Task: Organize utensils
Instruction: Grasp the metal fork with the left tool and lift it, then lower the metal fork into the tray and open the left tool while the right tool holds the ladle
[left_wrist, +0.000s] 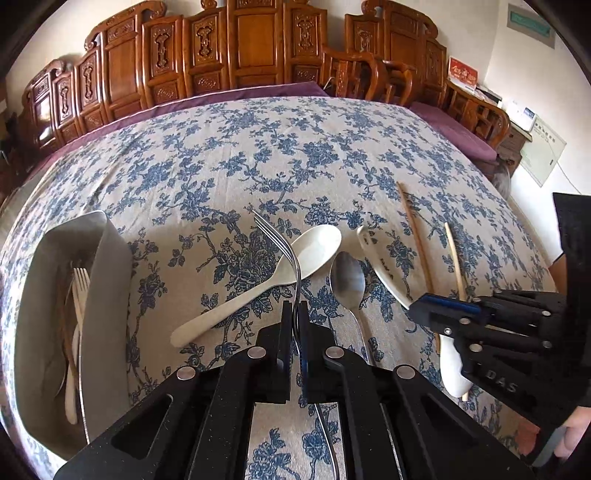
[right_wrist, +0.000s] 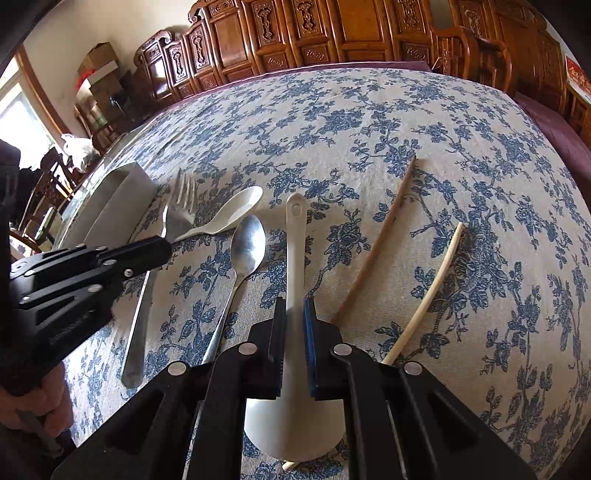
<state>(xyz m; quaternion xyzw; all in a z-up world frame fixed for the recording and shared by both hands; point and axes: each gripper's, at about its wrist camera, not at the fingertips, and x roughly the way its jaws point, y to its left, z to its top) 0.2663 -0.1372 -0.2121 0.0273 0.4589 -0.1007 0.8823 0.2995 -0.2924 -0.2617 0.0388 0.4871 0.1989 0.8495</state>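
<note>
**Between the Fingers: a Fork and a Spoon**

Between the fingers of the left gripper (left_wrist: 294, 314) a metal fork (left_wrist: 284, 251) is pinched by its thin neck, with the fingers squeezed together on it. Its prongs are tipped up over the white plastic spoon (left_wrist: 258, 284) lying on the cloth. The right gripper (right_wrist: 295, 314) is clamped on the handle of a white soup spoon (right_wrist: 295, 236), whose bowl is seen close under the camera. A metal spoon (right_wrist: 247, 247) is laid flat between the two held things. Two wooden chopsticks (right_wrist: 376, 243) are spread apart further right. At the far left a grey holder (left_wrist: 107, 295) is seen with a pale fork (left_wrist: 79, 288) inside. Everything is set on a blue flowered tablecloth (left_wrist: 258, 155), with carved wooden chairs (left_wrist: 255, 48) behind.
</note>
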